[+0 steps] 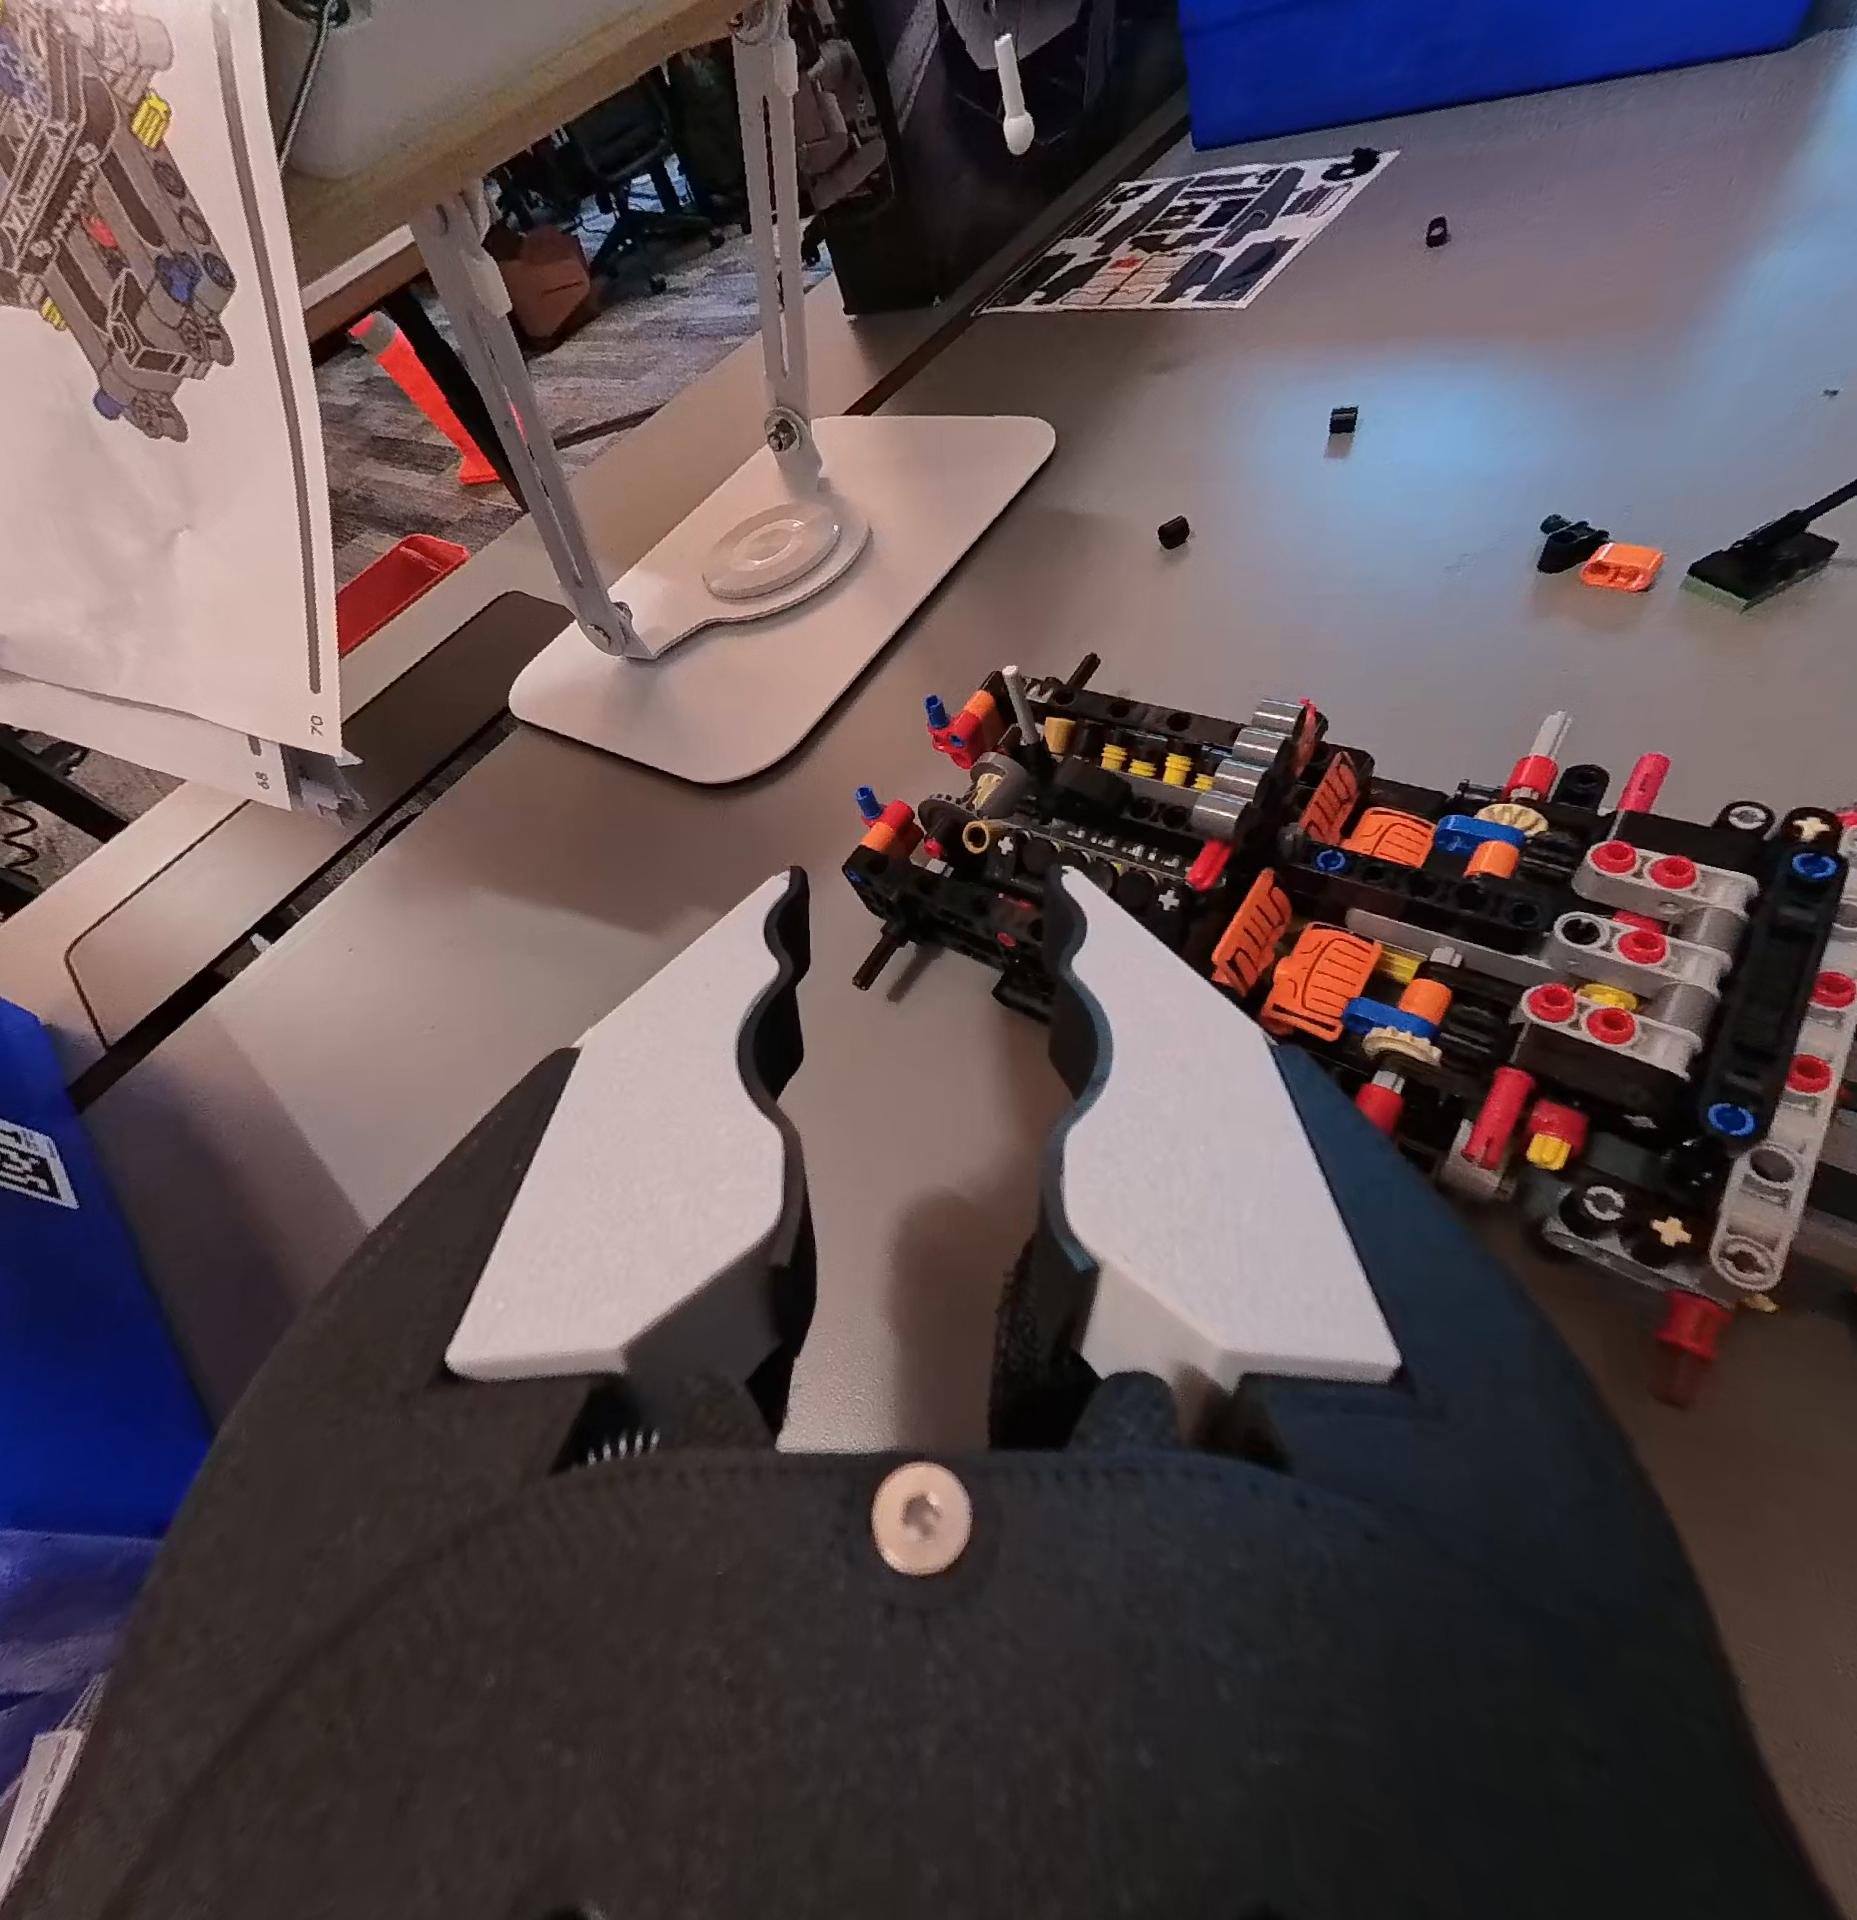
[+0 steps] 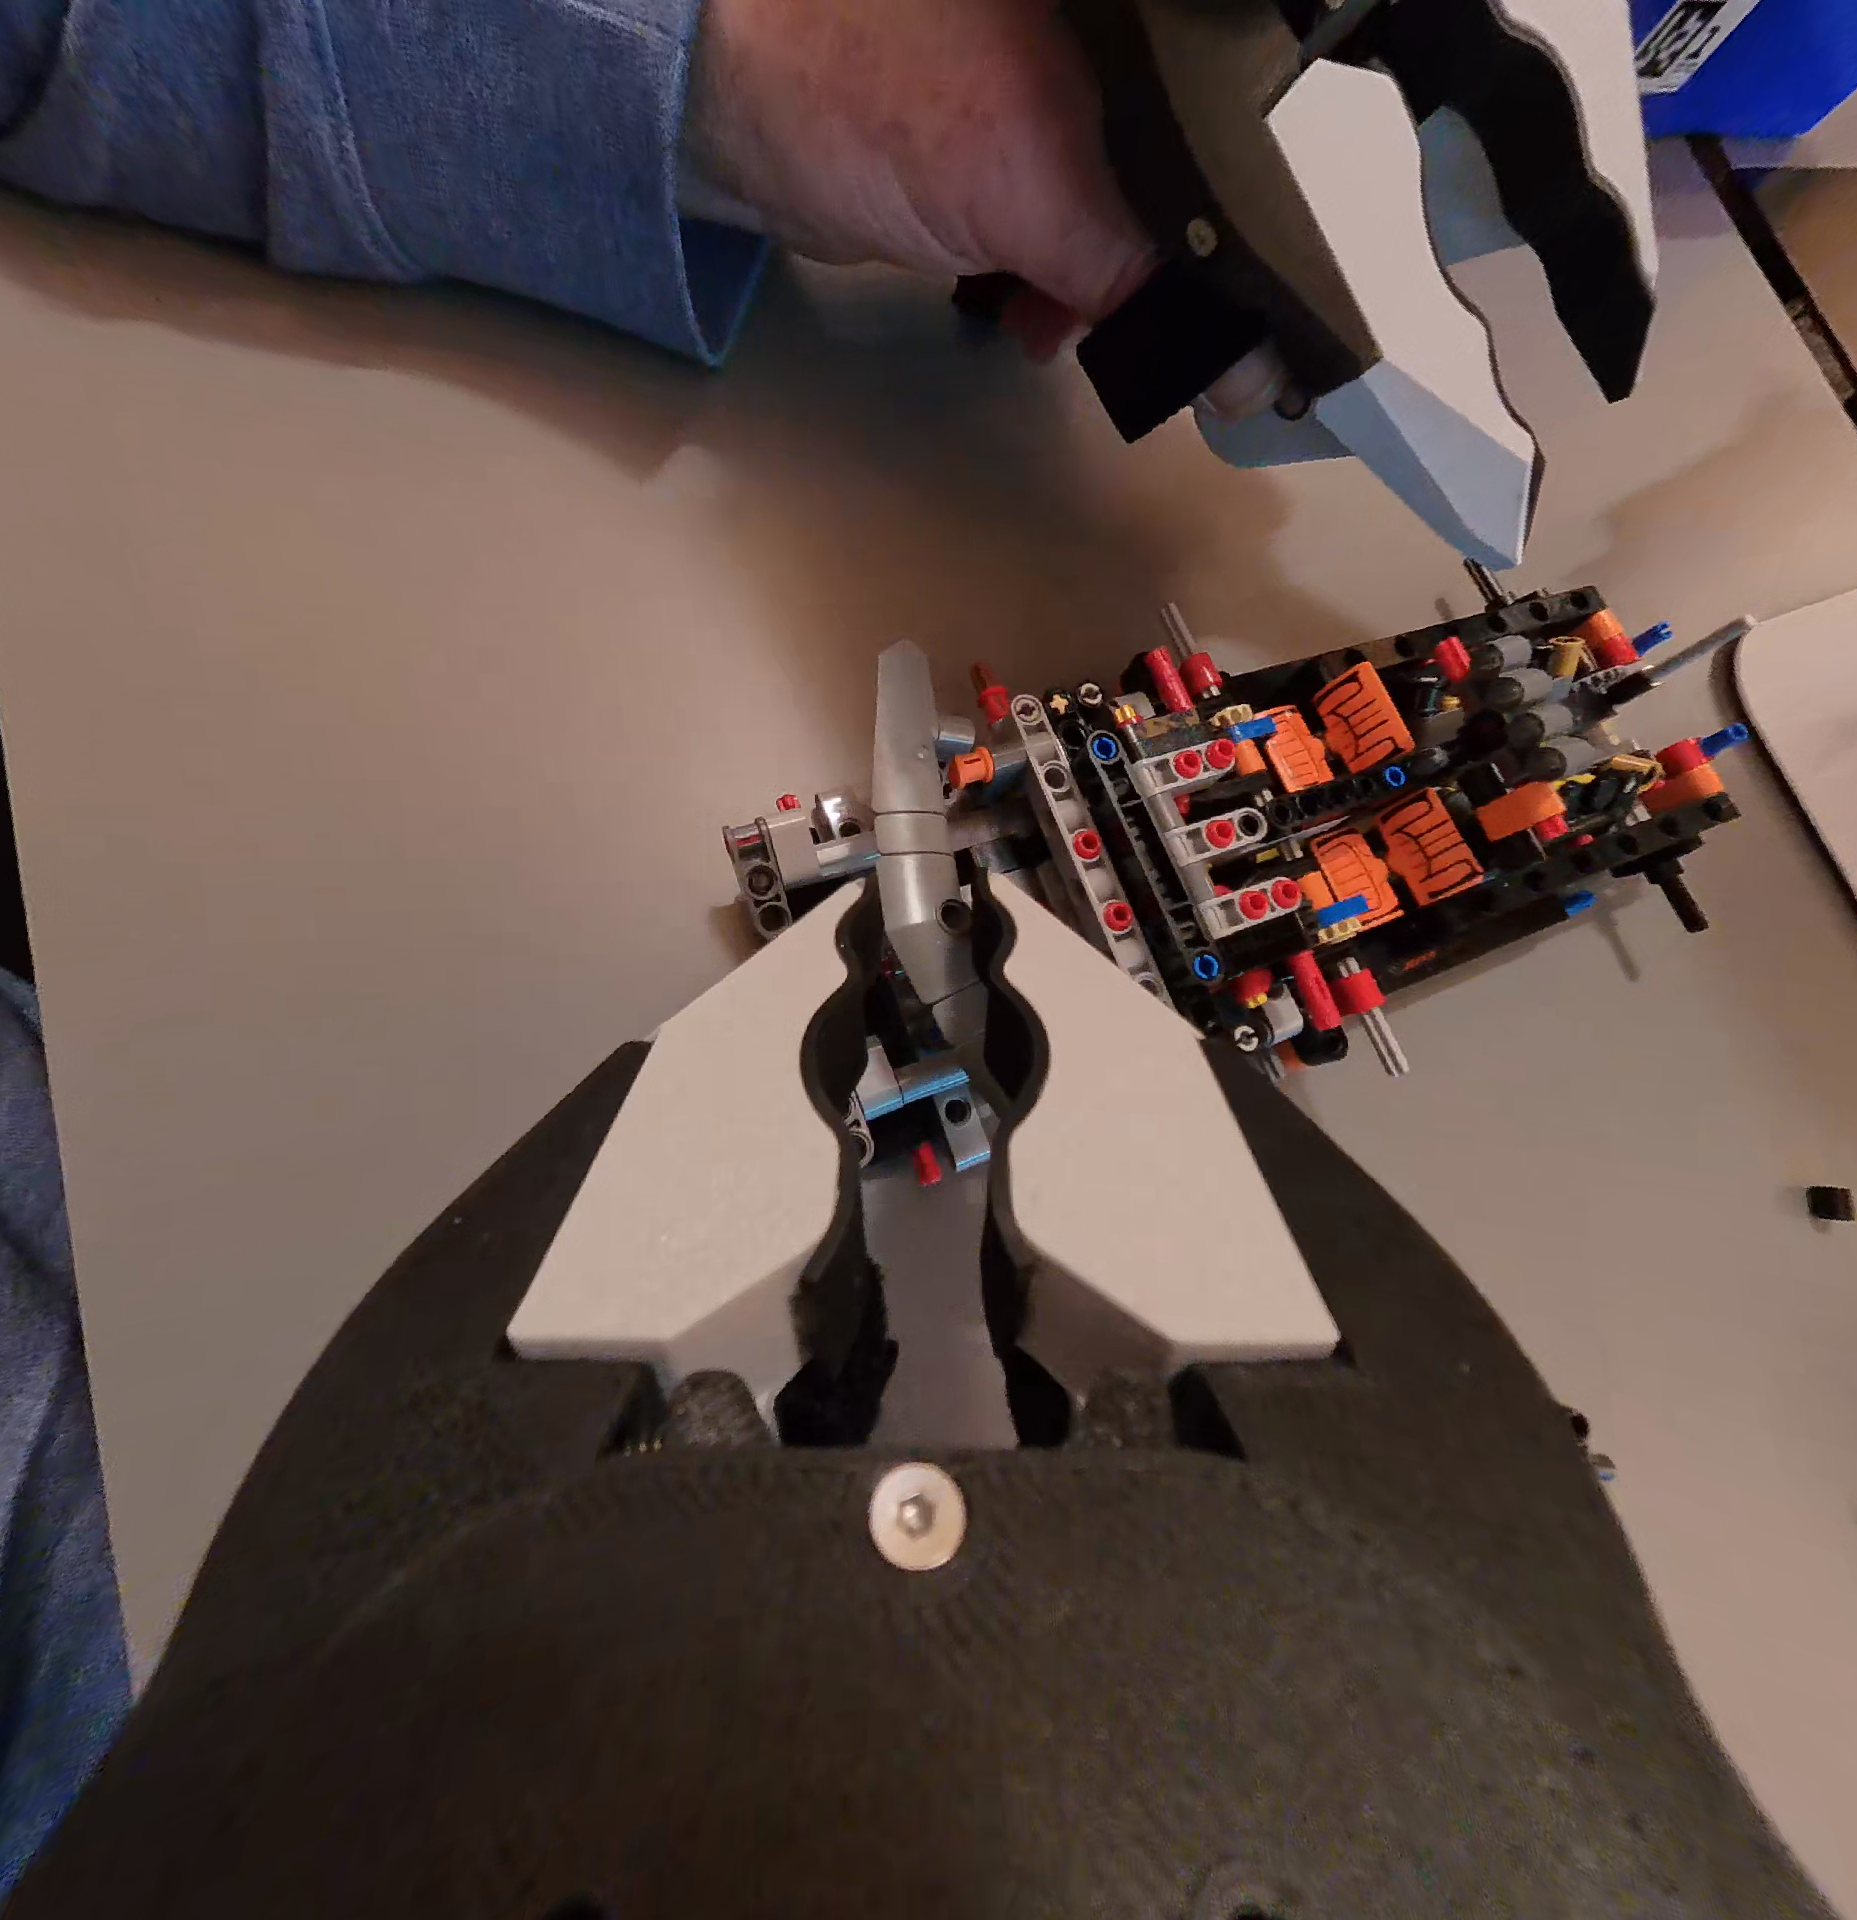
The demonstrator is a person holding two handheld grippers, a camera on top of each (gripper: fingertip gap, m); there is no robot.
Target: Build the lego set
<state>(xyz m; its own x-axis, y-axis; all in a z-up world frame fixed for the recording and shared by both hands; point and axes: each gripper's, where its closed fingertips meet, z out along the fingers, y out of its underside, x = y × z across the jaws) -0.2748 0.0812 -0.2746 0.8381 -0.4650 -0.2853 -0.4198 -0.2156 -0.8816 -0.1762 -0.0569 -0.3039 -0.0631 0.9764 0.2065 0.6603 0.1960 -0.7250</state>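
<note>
Black lego chassis (image 1: 1423,935) with orange seats, red and blue pins, grey beams, pale grey table (image 1: 1319,416), white-fingered black grippers (image 1: 929,914), blue sleeve (image 2: 384,156)

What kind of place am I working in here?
Probably an office or lab workbench: a grey table with a white stand holding the instruction booklet, office chairs on carpet behind.

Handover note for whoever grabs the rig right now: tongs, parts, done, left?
Left tongs: open, empty, at the black end of the chassis, one tip near its beam.
Right tongs: shut on the grey panel at the chassis's other end.
Chassis lies flat on the table, partly built. Loose bits beyond it: black pins, an orange connector. Manual stands on the left.
Done: frame with orange seats.
Left: panel looks not yet seated; loose parts remain.
</note>
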